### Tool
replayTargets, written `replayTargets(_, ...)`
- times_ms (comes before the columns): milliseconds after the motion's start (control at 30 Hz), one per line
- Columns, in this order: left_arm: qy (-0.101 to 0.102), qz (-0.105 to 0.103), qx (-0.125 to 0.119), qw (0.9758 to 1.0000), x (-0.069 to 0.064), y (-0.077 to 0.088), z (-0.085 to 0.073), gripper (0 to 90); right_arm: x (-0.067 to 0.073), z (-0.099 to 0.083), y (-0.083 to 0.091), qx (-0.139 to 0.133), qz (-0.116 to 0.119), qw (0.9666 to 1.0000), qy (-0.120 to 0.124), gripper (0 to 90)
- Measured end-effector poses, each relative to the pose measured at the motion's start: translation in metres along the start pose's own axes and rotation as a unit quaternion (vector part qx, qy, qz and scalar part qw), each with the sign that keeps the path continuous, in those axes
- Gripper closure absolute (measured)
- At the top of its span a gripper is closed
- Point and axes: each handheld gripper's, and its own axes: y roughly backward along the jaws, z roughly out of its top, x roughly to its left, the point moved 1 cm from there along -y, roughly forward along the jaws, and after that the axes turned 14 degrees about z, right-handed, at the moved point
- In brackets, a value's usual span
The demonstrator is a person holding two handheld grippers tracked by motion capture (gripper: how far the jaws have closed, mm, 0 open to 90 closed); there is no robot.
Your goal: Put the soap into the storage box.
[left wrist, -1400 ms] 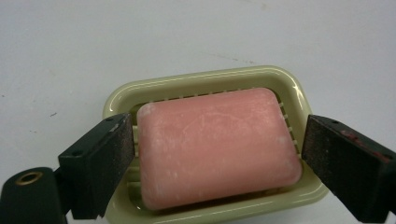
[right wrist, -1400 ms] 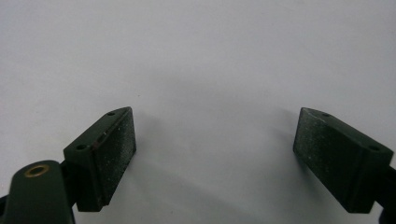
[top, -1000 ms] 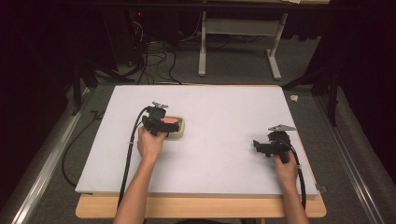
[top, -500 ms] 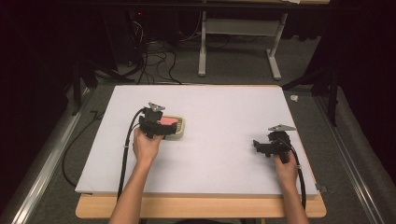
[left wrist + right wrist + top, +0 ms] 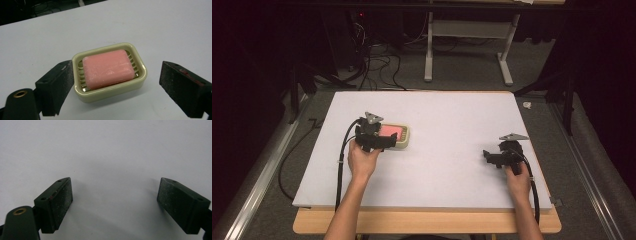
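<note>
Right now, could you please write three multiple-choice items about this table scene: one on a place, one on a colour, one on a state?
1. Where does the soap dish lie?
A. In front of the left hand-held gripper
B. Beside the right hand-held gripper
C. On the floor

2. What colour is the soap bar?
A. Blue
B. Pink
C. White

3. How do the left hand-held gripper's jaws stand?
A. Shut on the dish
B. Shut on nothing
C. Open, apart from the dish

Answers:
1 A, the left gripper view looks onto the dish.
2 B, the bar is pink.
3 C, the jaws stand wide, apart from the dish.
</note>
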Motion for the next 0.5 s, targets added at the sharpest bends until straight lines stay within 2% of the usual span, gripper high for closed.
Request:
replayTargets(367, 0.011, -0.008, -0.017, 0.9998, 0.007, 0.015, -0.007, 13.5, 0.0, 0.0, 0.0, 0.0, 0.0, 1.0, 0.0, 13.6)
replayTargets(433, 0.022, -0.02, -0.023, 0.9993, 0.009, 0.019, -0.008, 13.5, 0.0, 0.0, 0.0, 0.0, 0.0, 1.0, 0.0, 13.6)
replayTargets(500, 0.026, -0.021, -0.028, 0.999, 0.009, 0.022, -0.009, 13.5, 0.0, 0.0, 0.0, 0.0, 0.0, 1.0, 0.0, 13.6)
